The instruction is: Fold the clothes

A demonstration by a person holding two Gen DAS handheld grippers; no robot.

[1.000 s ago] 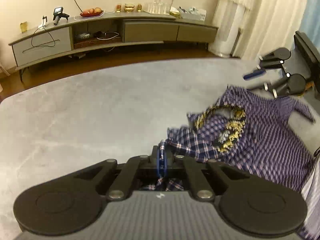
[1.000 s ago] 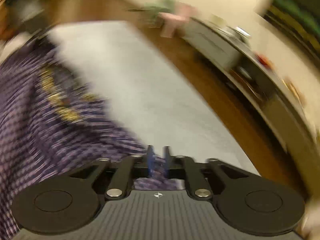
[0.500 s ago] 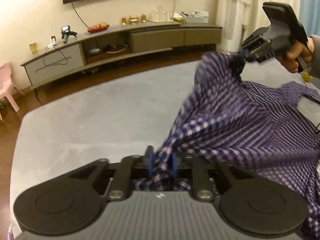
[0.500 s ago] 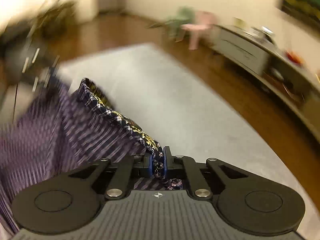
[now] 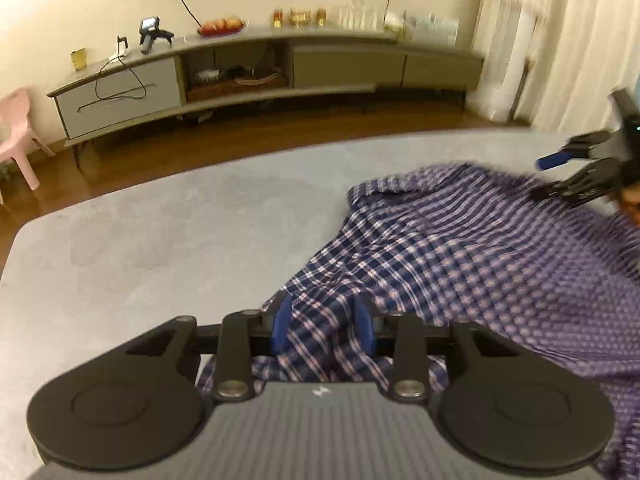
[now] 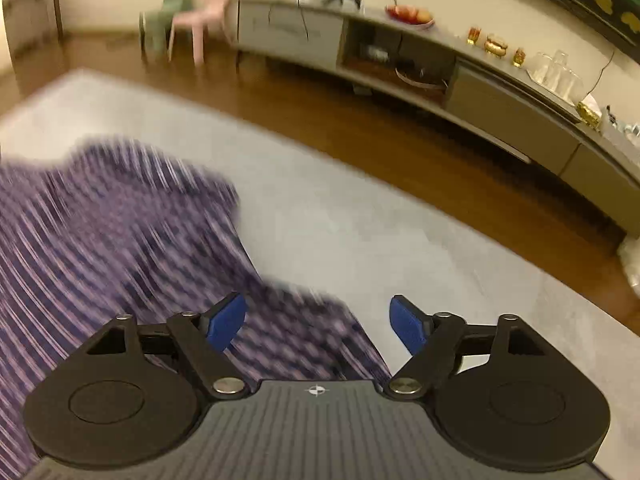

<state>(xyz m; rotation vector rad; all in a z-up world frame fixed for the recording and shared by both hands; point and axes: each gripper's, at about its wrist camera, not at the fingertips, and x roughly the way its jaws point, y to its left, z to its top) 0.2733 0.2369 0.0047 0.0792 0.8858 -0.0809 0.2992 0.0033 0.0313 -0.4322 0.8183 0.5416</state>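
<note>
A purple and navy plaid shirt [image 5: 460, 248] lies spread on the grey table [image 5: 160, 248]. It also shows, blurred, in the right wrist view [image 6: 100, 232]. My left gripper [image 5: 322, 320] is partly open, its blue pads apart, with a fold of the shirt lying loose between them. My right gripper [image 6: 318, 320] is wide open and empty, just above the shirt's near edge. The right gripper also shows in the left wrist view [image 5: 580, 176], open over the shirt's far right side.
The grey table [image 6: 360, 220] ends at a wooden floor [image 5: 240, 140]. A long TV cabinet [image 5: 280, 68] with small items stands against the far wall. A pink chair [image 5: 16, 132] is at left, curtains [image 5: 560, 40] at right.
Both grippers were shut on the shirt and held it lifted. Now both have opened, and the shirt has dropped flat onto the table.
</note>
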